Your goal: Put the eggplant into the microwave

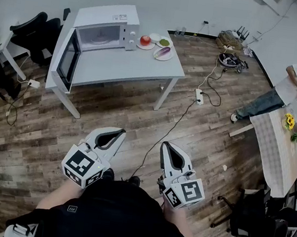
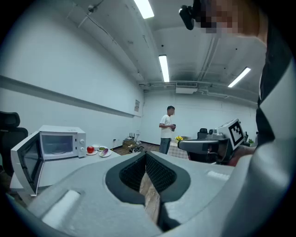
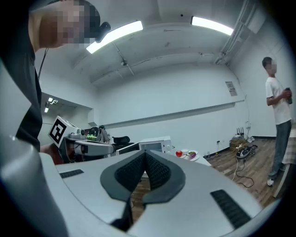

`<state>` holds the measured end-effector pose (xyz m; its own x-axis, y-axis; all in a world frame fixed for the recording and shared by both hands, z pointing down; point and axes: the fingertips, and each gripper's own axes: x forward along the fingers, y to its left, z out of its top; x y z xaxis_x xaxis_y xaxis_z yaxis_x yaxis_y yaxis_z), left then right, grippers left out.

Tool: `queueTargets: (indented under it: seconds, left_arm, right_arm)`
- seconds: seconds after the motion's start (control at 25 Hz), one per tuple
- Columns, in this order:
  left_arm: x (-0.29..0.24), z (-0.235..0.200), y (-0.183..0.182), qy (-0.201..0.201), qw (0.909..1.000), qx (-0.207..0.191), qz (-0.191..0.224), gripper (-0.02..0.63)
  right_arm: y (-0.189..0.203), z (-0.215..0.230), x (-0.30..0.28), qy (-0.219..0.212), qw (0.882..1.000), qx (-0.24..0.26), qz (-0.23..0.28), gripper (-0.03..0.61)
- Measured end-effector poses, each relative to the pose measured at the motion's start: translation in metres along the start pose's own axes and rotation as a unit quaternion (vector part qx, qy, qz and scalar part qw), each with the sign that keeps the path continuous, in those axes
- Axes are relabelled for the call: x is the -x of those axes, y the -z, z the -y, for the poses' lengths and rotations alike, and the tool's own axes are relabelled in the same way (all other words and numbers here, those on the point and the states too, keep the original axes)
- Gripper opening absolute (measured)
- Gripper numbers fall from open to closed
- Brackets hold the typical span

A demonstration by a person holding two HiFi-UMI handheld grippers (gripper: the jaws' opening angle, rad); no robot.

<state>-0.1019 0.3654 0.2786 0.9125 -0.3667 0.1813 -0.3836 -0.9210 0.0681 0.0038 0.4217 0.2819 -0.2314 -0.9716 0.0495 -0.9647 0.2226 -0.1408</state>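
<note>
The purple eggplant (image 1: 163, 51) lies on a white plate at the far right of the white table (image 1: 144, 66). A white microwave (image 1: 105, 29) stands on the table's left part with its door (image 1: 69, 59) swung open. Both grippers are held close to my body, far from the table. My left gripper (image 1: 121, 132) and my right gripper (image 1: 164, 144) are shut, with nothing between the jaws. The left gripper view shows the microwave (image 2: 58, 142) and the eggplant (image 2: 105, 151) far off beyond the left gripper (image 2: 145, 155). The right gripper (image 3: 144, 154) points toward the eggplant (image 3: 192, 156).
A red fruit (image 1: 145, 40) and a plate with something green (image 1: 164, 42) sit beside the eggplant. A power strip (image 1: 198, 96) with cables lies on the wooden floor. A person (image 1: 295, 85) stands at right near a table with sunflowers (image 1: 289, 122). Black chairs (image 1: 33, 31) stand at left.
</note>
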Motion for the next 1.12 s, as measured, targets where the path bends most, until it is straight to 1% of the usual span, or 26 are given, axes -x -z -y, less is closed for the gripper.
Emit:
queueTargets:
  seconds: [0.24,0.56,0.84,1.12]
  left_arm:
    - [-0.009,0.005,-0.001,-0.002,1.0,-0.005,-0.005,0.009]
    - [-0.027,0.026,-0.004,-0.007,0.9998,-0.013,-0.01,0.009]
    - [-0.048,0.05,-0.006,-0.018,0.9994,-0.026,-0.016,0.009]
    - [-0.067,0.057,-0.002,-0.026,0.9993,-0.021,-0.019,0.009]
  right_arm:
    - [-0.001,0.009,0.004,-0.001,1.0,-0.001,0.005,0.014]
    - [-0.008,0.031,0.021,-0.002,1.0,0.007,0.02,0.015]
    - [-0.009,0.055,0.04,-0.019,0.999,-0.005,0.034,0.017]
    - [-0.002,0.077,0.046,-0.023,0.999,-0.014,0.03,0.018]
